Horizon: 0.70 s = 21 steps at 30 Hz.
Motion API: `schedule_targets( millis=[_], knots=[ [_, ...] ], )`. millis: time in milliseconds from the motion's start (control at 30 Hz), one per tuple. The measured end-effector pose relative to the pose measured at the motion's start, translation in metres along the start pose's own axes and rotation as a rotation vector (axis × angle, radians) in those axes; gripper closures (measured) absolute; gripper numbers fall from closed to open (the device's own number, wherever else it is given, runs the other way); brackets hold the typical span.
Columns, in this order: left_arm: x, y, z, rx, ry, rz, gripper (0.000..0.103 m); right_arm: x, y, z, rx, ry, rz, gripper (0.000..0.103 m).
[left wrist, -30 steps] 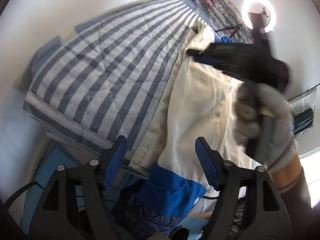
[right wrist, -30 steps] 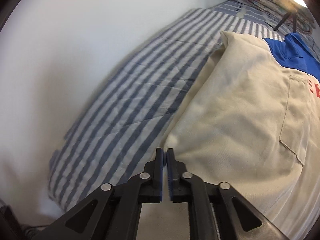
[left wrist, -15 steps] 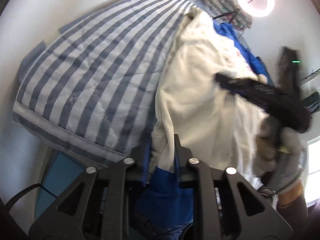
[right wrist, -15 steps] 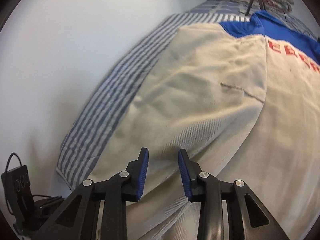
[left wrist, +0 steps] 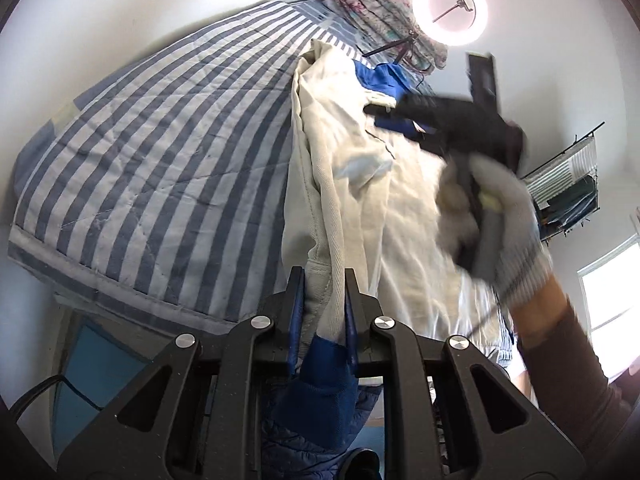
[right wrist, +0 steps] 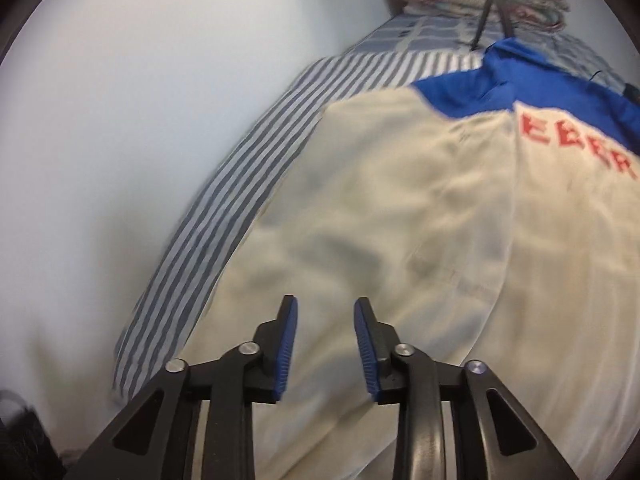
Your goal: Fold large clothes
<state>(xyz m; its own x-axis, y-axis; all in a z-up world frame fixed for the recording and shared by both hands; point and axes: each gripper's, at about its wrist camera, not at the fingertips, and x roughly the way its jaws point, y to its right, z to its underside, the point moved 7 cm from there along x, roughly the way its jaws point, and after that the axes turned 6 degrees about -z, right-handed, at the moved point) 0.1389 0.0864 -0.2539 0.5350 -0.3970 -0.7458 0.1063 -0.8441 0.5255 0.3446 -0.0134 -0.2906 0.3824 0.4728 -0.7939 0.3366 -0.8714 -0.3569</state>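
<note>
A large cream jacket [left wrist: 400,208] with blue shoulders and red letters [right wrist: 576,144] lies spread on a blue-and-white striped bed cover [left wrist: 160,152]. My left gripper [left wrist: 322,280] is shut on the jacket's cream hem, close to a blue cuff [left wrist: 324,372], and holds that edge raised. My right gripper [right wrist: 326,320] hovers over the cream cloth; its jaws are closing with a gap left, and nothing is pinched between them. In the left wrist view the right gripper [left wrist: 440,120] is blurred, held by a gloved hand [left wrist: 508,216] above the jacket's chest.
A white wall runs along the bed's left side. At the head of the bed lie a folded floral quilt [left wrist: 380,12] and a ring light [left wrist: 450,8] on a tripod. A drying rack [left wrist: 568,184] and a window [left wrist: 612,300] are at the right. A dark quilted garment [left wrist: 312,440] hangs below my left gripper.
My left gripper shut on the jacket's hem and lifted it. My right gripper opened from shut and swept from the jacket's left edge over onto the cream cloth.
</note>
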Motion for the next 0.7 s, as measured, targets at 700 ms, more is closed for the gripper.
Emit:
schedule_targets(
  millis=[700],
  knots=[
    [0.028,0.029,-0.014,0.057,-0.029,0.069,0.087,0.096,0.033,-0.113,-0.007,-0.027,0.1,0.079]
  ],
)
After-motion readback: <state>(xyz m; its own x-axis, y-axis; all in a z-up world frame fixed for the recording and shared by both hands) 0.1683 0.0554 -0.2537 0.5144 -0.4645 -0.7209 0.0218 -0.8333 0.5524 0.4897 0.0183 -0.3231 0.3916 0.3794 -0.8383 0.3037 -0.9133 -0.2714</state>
